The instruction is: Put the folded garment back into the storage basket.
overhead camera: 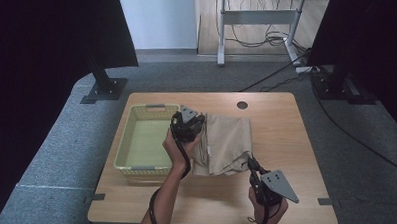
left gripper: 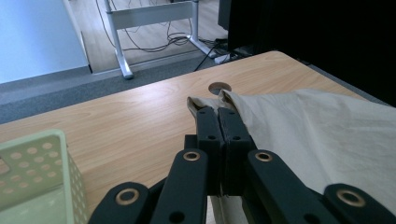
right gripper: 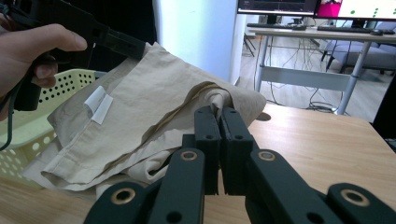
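High view: wooden table (overhead camera: 285, 140) on grey carpet; beige cloth (overhead camera: 229, 143), long axis front-to-back, clenched by left gripper (overhead camera: 200, 123) and right gripper (overhead camera: 250, 161).

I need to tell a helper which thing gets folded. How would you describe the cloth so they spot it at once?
On the wooden table, right of the pale green basket, lies the beige cloth. It is the one soft item, gripped by the left gripper and right gripper, with a white tag.
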Demonstrator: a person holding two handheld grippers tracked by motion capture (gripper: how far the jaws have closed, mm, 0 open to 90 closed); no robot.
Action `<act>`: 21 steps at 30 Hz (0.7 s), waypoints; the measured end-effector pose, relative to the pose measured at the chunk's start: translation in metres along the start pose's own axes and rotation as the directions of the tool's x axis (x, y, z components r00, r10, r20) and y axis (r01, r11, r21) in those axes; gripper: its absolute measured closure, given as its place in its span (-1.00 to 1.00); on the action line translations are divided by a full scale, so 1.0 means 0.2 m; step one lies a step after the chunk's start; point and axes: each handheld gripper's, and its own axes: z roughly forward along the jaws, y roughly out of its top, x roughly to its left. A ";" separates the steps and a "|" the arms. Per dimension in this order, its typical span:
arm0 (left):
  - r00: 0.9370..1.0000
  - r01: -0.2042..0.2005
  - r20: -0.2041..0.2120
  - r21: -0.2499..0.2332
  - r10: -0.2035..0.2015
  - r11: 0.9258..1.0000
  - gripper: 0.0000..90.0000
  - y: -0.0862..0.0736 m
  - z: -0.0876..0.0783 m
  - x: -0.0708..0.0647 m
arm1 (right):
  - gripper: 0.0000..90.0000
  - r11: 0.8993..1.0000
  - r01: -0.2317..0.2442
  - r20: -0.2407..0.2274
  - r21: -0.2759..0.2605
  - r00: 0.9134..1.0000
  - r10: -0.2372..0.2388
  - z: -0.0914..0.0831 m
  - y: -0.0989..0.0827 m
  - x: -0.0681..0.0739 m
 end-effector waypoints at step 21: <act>1.000 0.006 -0.016 -0.013 -0.007 1.000 0.97 0.02 -0.05 0.06 | 0.93 1.000 0.015 -0.020 -0.010 1.000 -0.015 0.03 0.04 0.05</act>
